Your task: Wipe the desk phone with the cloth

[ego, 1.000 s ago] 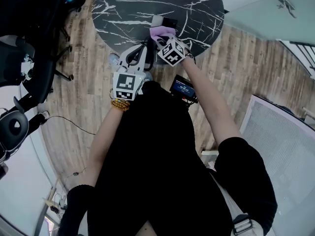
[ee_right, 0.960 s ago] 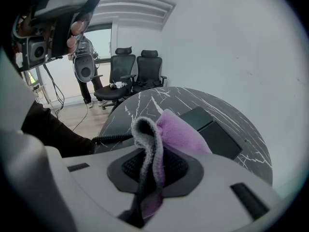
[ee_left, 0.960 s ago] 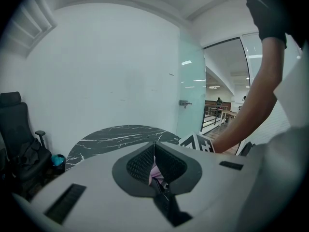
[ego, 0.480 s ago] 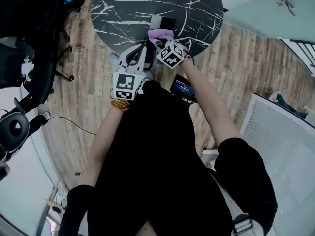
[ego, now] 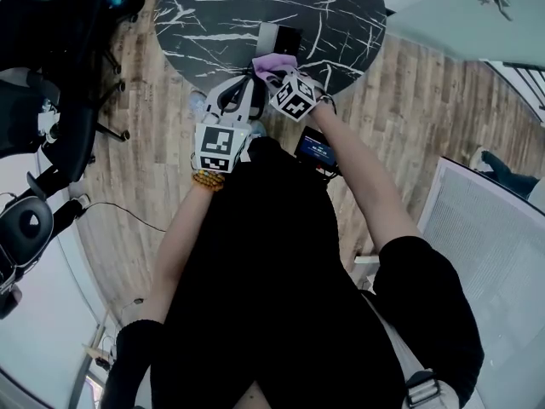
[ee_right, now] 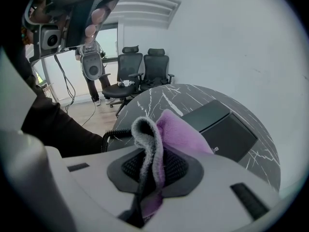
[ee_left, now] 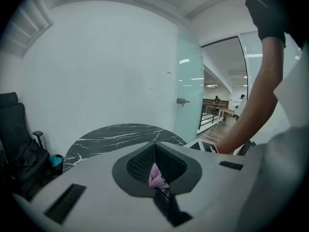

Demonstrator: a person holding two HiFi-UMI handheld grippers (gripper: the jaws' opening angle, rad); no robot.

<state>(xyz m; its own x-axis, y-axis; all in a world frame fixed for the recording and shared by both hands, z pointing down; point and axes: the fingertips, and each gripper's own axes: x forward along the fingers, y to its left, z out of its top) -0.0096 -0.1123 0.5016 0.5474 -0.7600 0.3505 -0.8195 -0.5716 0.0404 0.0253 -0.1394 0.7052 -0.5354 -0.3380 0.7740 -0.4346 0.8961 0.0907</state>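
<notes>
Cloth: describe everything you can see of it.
The cloth is soft, fleecy microfibre by the look, lilac with a grey edge fold. It is bunched and pinched between the right gripper's fingers, its free end spilling forward toward the black desk phone on the marble table. A small pink fold also sits between the left gripper's shut fingers.

One cloth [ego: 274, 62], one desk phone [ego: 279, 38], one marble table [ego: 213, 15], two claws [ee_left: 154, 170] [ee_right: 145, 170].

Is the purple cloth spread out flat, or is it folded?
Folded. In the right gripper view the cloth doubles over in a loop between the jaws of the right gripper, which are shut on it.
</notes>
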